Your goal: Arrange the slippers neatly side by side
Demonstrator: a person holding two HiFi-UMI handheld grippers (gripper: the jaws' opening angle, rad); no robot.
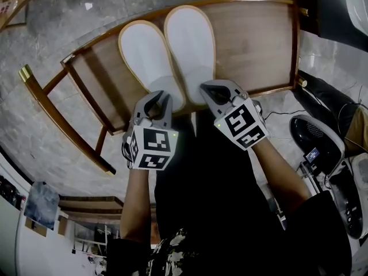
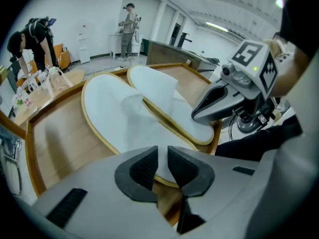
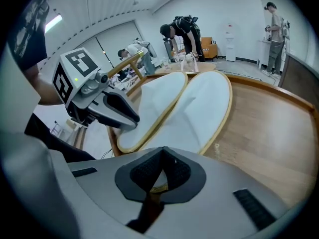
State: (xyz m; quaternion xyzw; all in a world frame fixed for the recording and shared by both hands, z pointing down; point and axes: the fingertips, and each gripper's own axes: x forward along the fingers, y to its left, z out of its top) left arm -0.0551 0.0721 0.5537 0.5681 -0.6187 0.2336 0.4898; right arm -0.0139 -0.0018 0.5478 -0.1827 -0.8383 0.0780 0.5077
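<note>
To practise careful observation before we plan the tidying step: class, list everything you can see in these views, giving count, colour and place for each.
left slipper: one, white with tan rim, on the table
right slipper: one, white with tan rim, close against the left one
table: one, brown wood with raised edge, under both slippers
floor: grey marble, around the table
people: three, far side of the room
black device: one, low at the person's right, kind unclear
left claw: one, grey, jaws slightly apart at the left slipper's heel
right claw: one, grey, jaws together on the right slipper's heel rim
forearms: two, behind the claws
</note>
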